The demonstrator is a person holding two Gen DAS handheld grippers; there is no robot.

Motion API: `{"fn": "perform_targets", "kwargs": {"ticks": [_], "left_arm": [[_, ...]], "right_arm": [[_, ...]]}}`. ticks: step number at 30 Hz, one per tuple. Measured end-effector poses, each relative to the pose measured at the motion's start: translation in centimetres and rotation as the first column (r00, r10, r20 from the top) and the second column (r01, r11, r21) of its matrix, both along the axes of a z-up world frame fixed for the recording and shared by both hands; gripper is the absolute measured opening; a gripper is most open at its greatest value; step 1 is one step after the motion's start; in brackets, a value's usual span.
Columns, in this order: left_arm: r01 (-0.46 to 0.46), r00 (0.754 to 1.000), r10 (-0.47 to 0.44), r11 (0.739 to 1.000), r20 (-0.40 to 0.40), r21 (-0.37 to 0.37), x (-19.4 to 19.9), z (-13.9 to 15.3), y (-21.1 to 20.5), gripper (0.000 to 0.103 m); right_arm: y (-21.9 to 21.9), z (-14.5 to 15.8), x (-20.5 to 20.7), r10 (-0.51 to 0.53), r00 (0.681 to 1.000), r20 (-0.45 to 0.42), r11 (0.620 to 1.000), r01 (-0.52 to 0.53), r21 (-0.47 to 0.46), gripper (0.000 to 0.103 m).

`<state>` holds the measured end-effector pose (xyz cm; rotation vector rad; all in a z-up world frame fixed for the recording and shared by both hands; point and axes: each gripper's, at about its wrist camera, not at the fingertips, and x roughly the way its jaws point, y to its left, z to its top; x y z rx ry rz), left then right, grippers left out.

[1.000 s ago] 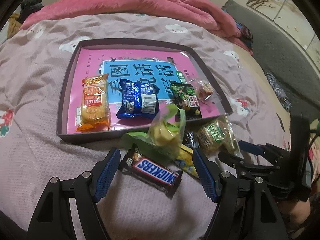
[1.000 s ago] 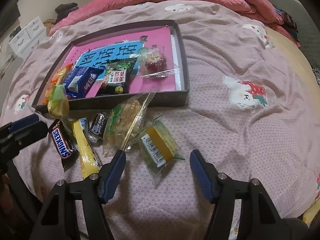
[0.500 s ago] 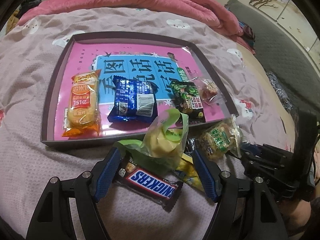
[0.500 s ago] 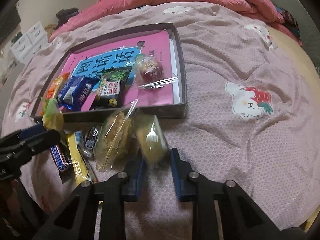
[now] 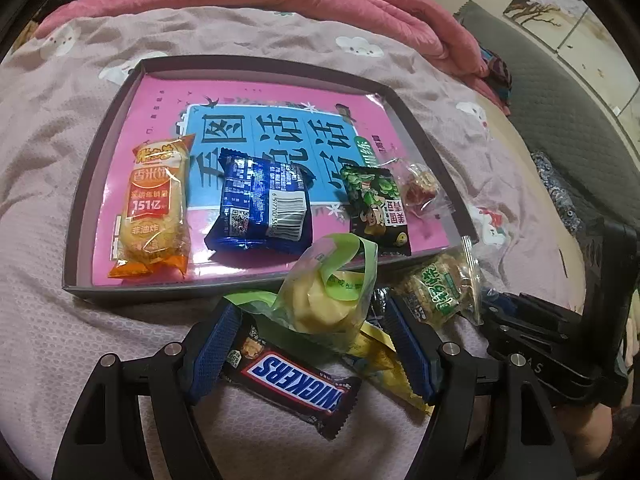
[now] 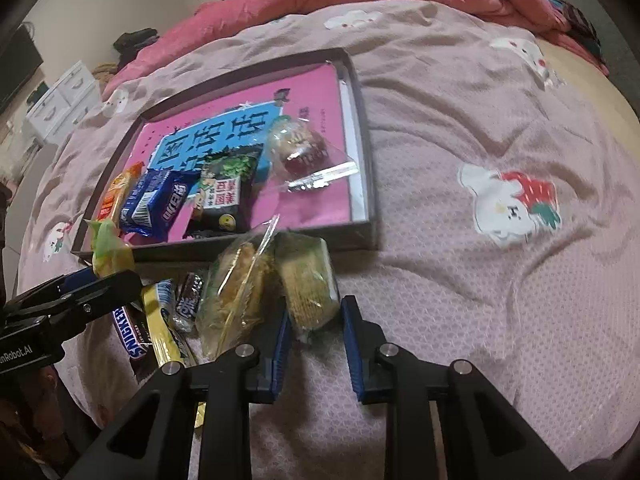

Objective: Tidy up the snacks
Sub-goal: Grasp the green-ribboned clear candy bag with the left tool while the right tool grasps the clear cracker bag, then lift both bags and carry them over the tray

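Right wrist view: right gripper [image 6: 314, 322] pinching green cookie pack [image 6: 308, 284] by its end; could slip. Left gripper [image 5: 312, 344] open.

- snack wrappers like the Snickers bar [image 5: 298, 383] are shiny plastic
- bedsheet [image 6: 500, 300] is soft cloth with a textured weave
- book cover [image 5: 276, 128] in the tray looks glossy

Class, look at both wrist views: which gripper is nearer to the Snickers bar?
Left. The Snickers bar lies on the bedspread between the open fingers of the left gripper. The right gripper is off to its side, closed around a green-labelled cracker pack.
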<state>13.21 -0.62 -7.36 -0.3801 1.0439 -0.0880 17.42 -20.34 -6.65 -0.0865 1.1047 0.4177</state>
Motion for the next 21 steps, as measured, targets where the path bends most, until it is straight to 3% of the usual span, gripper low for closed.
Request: {"fn": "perform_targets", "kwargs": {"ticks": [7,19,21], "left_arm": [[-0.007,1.0,0.007,1.0,-0.006,-0.018,0.2,-0.3,0.2,0.076],[0.016,1.0,-0.017,0.999,-0.016,-0.033,0.0,-0.6,0.1,0.046],[0.021,1.0,-0.021,0.999,-0.011,-0.031,-0.1,-0.5,0.0,0.046]], "right_arm": [[0.5,0.4,0.0,0.038,0.998,0.051,0.999,-0.037,-0.015,0.025],[-2.5,2.4,-0.3,-0.07,0.994,0.09,0.989,0.057,0.14,0.023],[-2.7,3.0,-0.5,-0.077,0.991,0.109,0.985,0.058,0.165,0.023]]}}
